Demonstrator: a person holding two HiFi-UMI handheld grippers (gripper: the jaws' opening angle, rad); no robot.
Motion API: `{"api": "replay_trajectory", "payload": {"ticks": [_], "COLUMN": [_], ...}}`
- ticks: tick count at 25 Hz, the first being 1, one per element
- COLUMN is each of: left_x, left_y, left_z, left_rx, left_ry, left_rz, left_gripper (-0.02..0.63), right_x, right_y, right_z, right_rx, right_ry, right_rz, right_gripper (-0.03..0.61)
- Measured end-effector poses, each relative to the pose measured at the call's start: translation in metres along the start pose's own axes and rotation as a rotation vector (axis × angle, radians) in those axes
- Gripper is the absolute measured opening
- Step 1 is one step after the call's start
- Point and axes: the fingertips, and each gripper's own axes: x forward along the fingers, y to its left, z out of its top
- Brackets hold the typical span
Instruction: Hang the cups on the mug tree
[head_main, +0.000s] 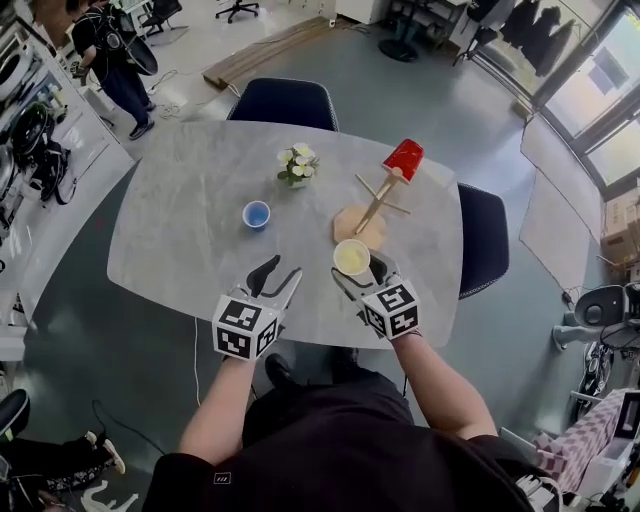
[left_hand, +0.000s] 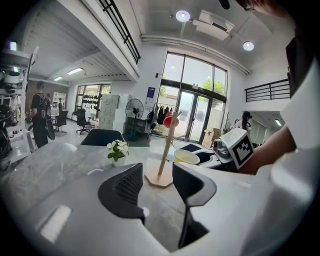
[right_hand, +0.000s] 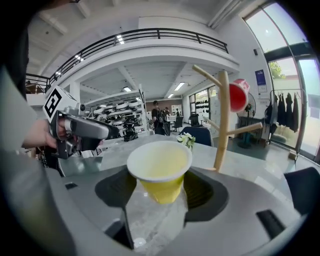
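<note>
Tree base (head_main: 352, 222) part-hidden, chairs (head_main: 285, 103) half under table (head_main: 180, 230)

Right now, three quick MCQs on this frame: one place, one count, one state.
1. Where on the mug tree is the red cup?
A) at its base
B) on the lowest peg
C) on an upper peg

2. How many cups show?
A) three
B) two
C) five

3. The right gripper is:
A) open, empty
B) shut on the yellow cup
C) shut, empty

Answers:
1 C, it sits high on the tree.
2 A, red, yellow and the blue cup.
3 B, its jaws press the cup's sides.
</note>
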Motion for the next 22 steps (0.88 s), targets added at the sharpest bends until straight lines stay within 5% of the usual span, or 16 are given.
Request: {"api": "replay_trajectory", "payload": {"ticks": [13, 22], "left_x": [0.050, 0.059], "left_y": [-0.016, -0.005], "left_z": [0.047, 0.061], "left_rx": [-0.048, -0.040], "left_ry": [-0.040, -0.066], "left_rz": [0.153, 0.147], "left_gripper": [0.198, 0.178], "right_x": [-0.052, -0.049], "right_y": [-0.116, -0.134], "right_z": [0.000, 0.010], "right_rx": [0.003, 0.012], "right_ry": [0.055, 0.075], "right_rz": [0.001, -0.027], "right_gripper": [0.301, 0.301]}}
